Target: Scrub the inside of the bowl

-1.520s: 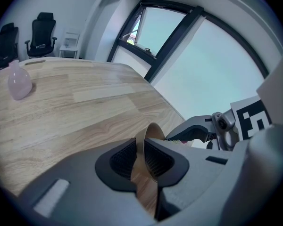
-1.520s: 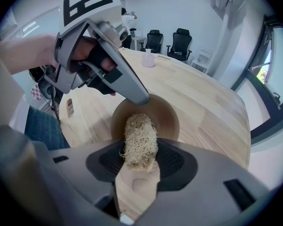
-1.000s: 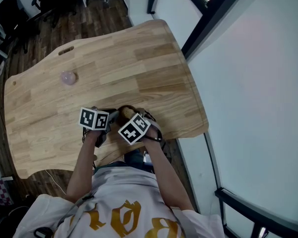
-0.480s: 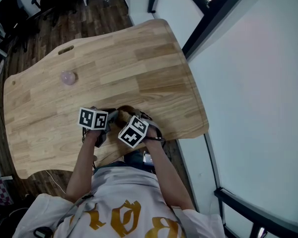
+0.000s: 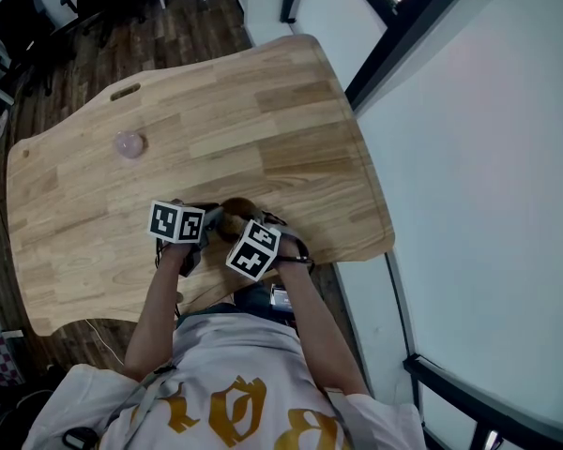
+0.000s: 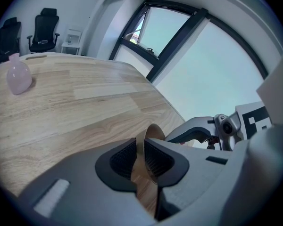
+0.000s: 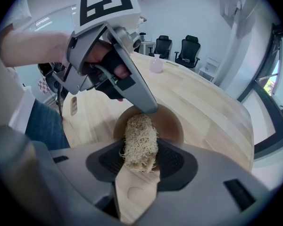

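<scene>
A small brown wooden bowl (image 7: 172, 122) sits near the table's front edge, mostly hidden under the grippers in the head view (image 5: 236, 208). My left gripper (image 6: 137, 160) is shut on the bowl's rim (image 6: 151, 134), holding it from the left; its finger (image 7: 140, 100) shows reaching over the bowl in the right gripper view. My right gripper (image 7: 140, 160) is shut on a tan fibrous loofah scrubber (image 7: 139, 141), whose far end pokes into the bowl. In the head view both marker cubes sit side by side, left (image 5: 176, 223) and right (image 5: 253, 248).
A small pink glass vase (image 5: 129, 144) stands at the far left of the wooden table (image 5: 216, 111). The table's right edge runs along a window wall (image 5: 469, 157). Black office chairs (image 7: 191, 46) stand beyond the table's far end.
The right gripper's cube has shifted and turned slightly over the bowl. The left gripper has stayed put.
</scene>
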Demonstrator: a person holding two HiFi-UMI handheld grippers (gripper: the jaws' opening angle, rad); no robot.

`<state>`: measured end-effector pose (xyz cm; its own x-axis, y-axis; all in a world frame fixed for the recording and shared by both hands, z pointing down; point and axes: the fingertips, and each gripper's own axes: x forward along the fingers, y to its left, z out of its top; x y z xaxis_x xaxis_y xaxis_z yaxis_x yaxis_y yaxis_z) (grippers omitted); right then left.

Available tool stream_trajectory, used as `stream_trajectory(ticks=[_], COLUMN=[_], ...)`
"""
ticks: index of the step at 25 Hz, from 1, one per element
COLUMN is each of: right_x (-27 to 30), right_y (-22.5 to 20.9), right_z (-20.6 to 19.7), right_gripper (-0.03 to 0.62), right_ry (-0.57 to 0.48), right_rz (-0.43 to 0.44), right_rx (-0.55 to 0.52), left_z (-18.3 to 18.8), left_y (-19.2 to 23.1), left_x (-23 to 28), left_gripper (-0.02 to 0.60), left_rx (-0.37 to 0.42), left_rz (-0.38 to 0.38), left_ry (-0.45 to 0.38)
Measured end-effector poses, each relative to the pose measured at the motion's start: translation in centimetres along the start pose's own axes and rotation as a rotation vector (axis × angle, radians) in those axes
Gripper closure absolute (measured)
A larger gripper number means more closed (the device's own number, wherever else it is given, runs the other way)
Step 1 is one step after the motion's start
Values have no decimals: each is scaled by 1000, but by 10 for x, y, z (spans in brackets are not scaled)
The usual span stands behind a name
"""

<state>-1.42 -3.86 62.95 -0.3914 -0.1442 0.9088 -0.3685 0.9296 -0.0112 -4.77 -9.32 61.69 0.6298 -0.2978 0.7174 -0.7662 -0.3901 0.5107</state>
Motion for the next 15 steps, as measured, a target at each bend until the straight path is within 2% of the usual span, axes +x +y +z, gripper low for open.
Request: stream_trajectory(ticks=[3, 7, 15], right_x=[0, 1, -1], right_y=[2, 3, -13], right_z=[-4, -10, -13], right_gripper=[412, 413, 411], right_ry=[31, 58, 59], right_rz=[6, 22, -47], right_rx=[-25, -3, 82], left_z=[0, 0, 0], left_y=[1, 2, -1], left_x=[-1, -2, -2], left_gripper=[534, 534, 534], left_rx=[8, 16, 17], left_rz=[12, 19, 15], left_ry=[3, 5, 3])
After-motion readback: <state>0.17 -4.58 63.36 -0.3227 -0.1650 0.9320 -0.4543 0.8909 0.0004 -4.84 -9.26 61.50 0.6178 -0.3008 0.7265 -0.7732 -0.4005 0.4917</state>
